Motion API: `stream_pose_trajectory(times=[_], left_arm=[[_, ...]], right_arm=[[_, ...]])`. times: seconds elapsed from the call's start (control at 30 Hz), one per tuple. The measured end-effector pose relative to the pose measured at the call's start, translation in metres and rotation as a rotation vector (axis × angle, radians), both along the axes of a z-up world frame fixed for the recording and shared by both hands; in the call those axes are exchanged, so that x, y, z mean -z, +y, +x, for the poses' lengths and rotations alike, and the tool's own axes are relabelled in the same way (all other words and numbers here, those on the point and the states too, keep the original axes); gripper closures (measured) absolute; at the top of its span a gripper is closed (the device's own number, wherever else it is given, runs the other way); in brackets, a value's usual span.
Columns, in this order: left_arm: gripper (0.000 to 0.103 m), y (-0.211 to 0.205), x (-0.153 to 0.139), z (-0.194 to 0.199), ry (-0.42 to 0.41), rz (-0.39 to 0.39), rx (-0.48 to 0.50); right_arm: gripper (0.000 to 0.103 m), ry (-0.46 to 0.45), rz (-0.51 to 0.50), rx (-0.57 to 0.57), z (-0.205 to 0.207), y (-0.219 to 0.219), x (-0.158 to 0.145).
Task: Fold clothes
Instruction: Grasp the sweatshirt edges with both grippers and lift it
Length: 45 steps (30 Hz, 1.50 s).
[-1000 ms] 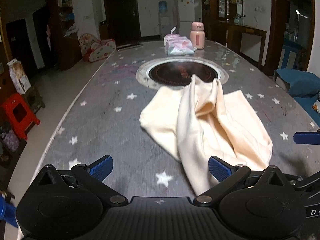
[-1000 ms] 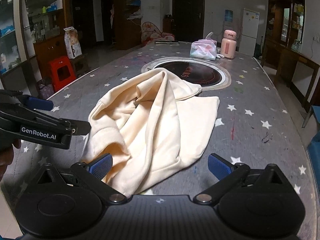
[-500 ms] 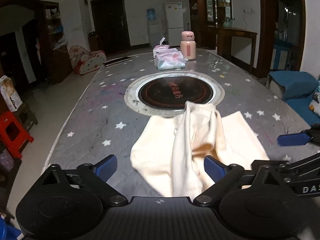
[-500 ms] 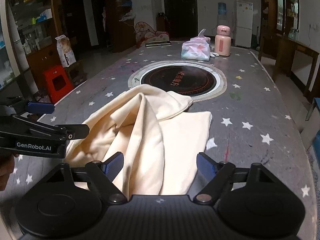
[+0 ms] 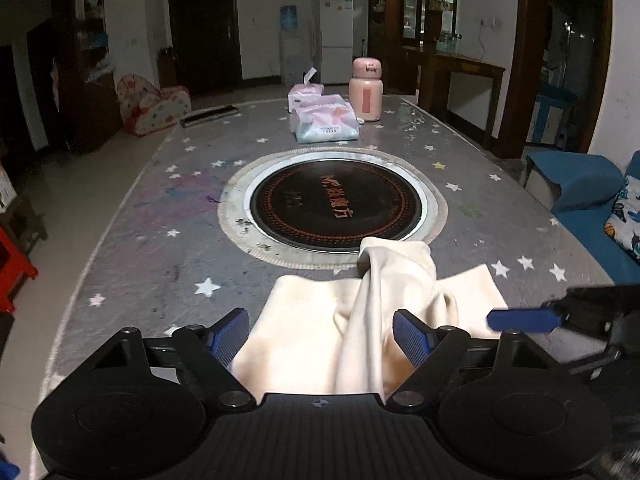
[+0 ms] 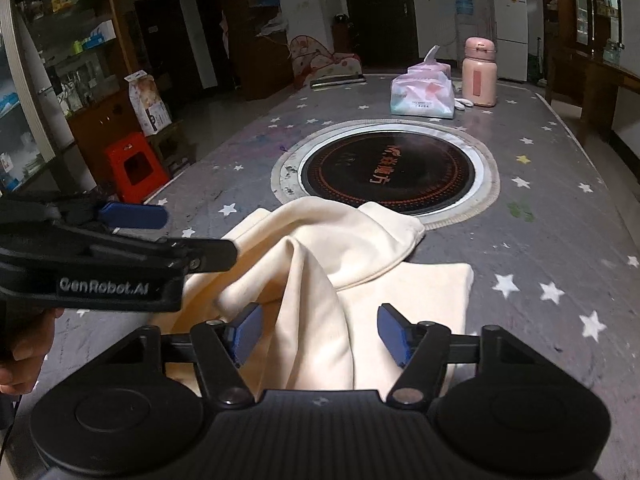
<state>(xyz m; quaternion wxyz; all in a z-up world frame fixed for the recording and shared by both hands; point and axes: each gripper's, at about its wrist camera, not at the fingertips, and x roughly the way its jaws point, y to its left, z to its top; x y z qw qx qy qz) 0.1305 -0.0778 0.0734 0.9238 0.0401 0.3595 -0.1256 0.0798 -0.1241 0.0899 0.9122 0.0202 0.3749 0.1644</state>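
Left wrist view: the left gripper (image 5: 321,336) is spread wide, gripping nothing, above the near edge of a crumpled cream garment (image 5: 320,332) lying on the star-patterned table (image 5: 132,264) just in front of the round inset cooktop (image 5: 334,204). The right gripper (image 6: 320,334) likewise stands released over the cloth's raised fold.
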Motion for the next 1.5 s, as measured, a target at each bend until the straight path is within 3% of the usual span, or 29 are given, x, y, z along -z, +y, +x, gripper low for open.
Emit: stream_pose_trajectory(times=[0.13, 0.2, 0.33, 0.37, 0.43, 0.53, 0.8, 1.17, 1.5], left_arm=[[0.024, -0.005, 0.004, 0.020, 0.030, -0.021, 0.019], [0.031, -0.009, 0.008, 0.029, 0.044, -0.020, 0.028], [0.060, -0.010, 0.019, 0.044, 0.102, -0.055, 0.029], [0.073, -0.009, 0.021, 0.046, 0.111, -0.067, 0.025], [0.087, -0.005, 0.026, 0.046, 0.123, -0.102, 0.036], [0.097, 0.002, 0.023, 0.038, 0.103, -0.126, 0.028], [0.100, 0.024, 0.000, 0.012, -0.002, -0.147, -0.022], [0.100, 0.103, -0.034, -0.064, -0.121, -0.186, -0.199], [0.100, 0.164, -0.011, -0.136, -0.032, -0.134, -0.347]], right_arm=[[0.051, 0.023, -0.001, -0.004, 0.014, 0.003, 0.011], [0.056, 0.032, 0.001, -0.009, 0.019, 0.004, 0.015], [0.079, 0.047, 0.013, -0.015, 0.025, 0.004, 0.021], [0.081, 0.050, 0.015, -0.015, 0.026, 0.003, 0.022], [0.087, 0.044, 0.010, -0.003, 0.024, 0.000, 0.021], [0.092, 0.021, 0.014, 0.016, 0.018, -0.007, 0.015], [0.099, -0.061, 0.005, 0.088, -0.010, -0.031, -0.006], [0.100, -0.157, -0.003, 0.198, -0.057, -0.070, -0.029], [0.100, -0.166, -0.010, 0.381, -0.124, -0.133, -0.028]])
